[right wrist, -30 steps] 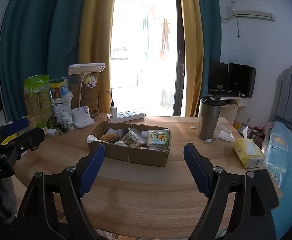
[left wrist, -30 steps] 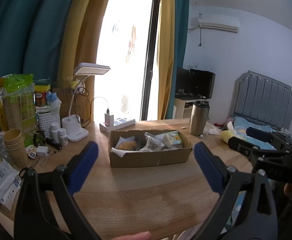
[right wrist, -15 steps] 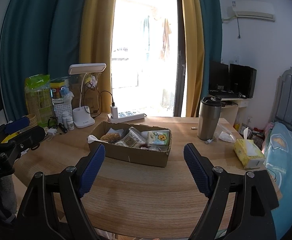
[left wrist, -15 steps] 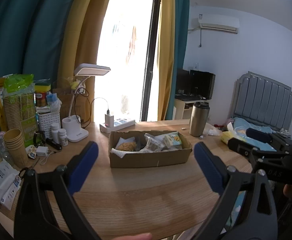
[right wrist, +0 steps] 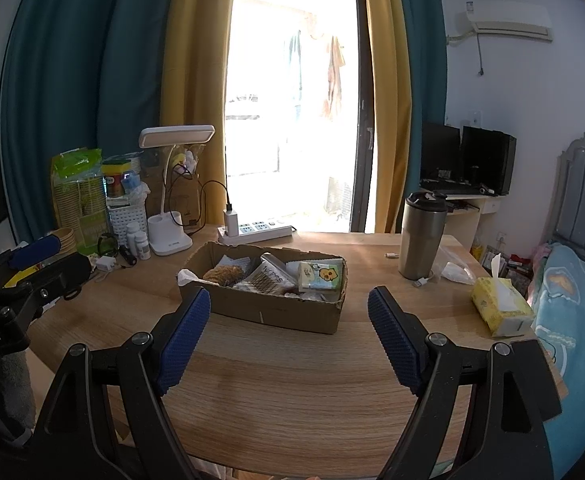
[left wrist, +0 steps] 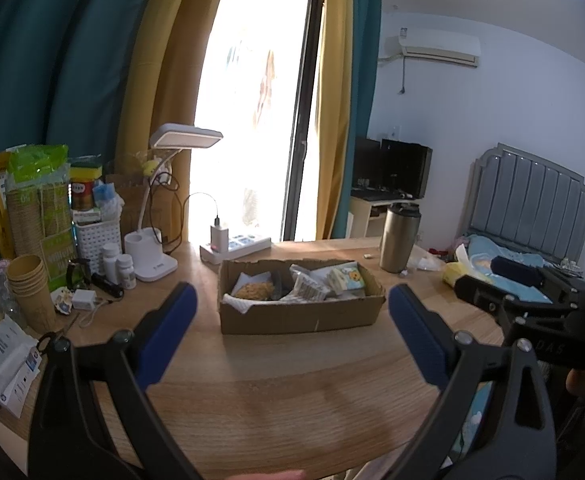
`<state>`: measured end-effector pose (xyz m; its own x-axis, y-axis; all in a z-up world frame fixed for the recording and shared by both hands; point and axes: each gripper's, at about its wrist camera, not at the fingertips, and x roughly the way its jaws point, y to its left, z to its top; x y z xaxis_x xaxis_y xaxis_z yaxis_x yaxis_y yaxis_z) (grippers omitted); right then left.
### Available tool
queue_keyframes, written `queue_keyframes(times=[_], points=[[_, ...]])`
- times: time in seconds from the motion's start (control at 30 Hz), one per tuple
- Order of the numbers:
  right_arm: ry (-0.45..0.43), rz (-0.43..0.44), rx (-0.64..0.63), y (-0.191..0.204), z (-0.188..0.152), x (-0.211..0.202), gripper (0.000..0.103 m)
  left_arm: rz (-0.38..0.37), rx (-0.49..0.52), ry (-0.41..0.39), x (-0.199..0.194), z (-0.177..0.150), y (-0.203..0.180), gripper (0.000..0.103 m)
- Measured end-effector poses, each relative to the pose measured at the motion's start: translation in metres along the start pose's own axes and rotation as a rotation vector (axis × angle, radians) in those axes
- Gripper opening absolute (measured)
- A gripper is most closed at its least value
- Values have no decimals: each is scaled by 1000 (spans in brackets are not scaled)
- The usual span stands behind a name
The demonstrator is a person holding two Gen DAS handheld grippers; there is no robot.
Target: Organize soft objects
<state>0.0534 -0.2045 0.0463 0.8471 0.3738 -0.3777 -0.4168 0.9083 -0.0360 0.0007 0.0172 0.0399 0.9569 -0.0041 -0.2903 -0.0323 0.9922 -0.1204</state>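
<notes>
- Cardboard box (right wrist: 262, 288) is seen at table centre, at 12 o'clock from both grippers; soft packets are piled loosely inside.
- Tissue pack with duck print (right wrist: 319, 276) is leaned at the box's 3 o'clock end; brown scrubby pad (right wrist: 223, 275) lies toward 9 o'clock.
- Left gripper (left wrist: 290, 316) and right gripper (right wrist: 288, 320) are both held spread wide, nothing between the pads, short of the box.
- Risk: a thin box wall could be caught by a pad and the light box dragged or tipped.
- Risk: overlapped packets could be pinched together, one slipping out on lift.
- Risk: steel tumbler (right wrist: 422, 236) at 2 o'clock could be knocked by a wide swing.
- Risk: the yellow tissue box (right wrist: 500, 310) at 3 o'clock sits near the table edge and could be pushed off.
</notes>
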Motion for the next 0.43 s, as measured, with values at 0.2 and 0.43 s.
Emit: queue_keyframes(times=[0.2, 0.43], points=[[4, 4, -1, 1, -1, 2, 84, 1, -1, 8, 4, -1, -2, 98], [21, 7, -1, -2, -4, 12, 84, -22, -40, 67, 27, -10, 2, 98]])
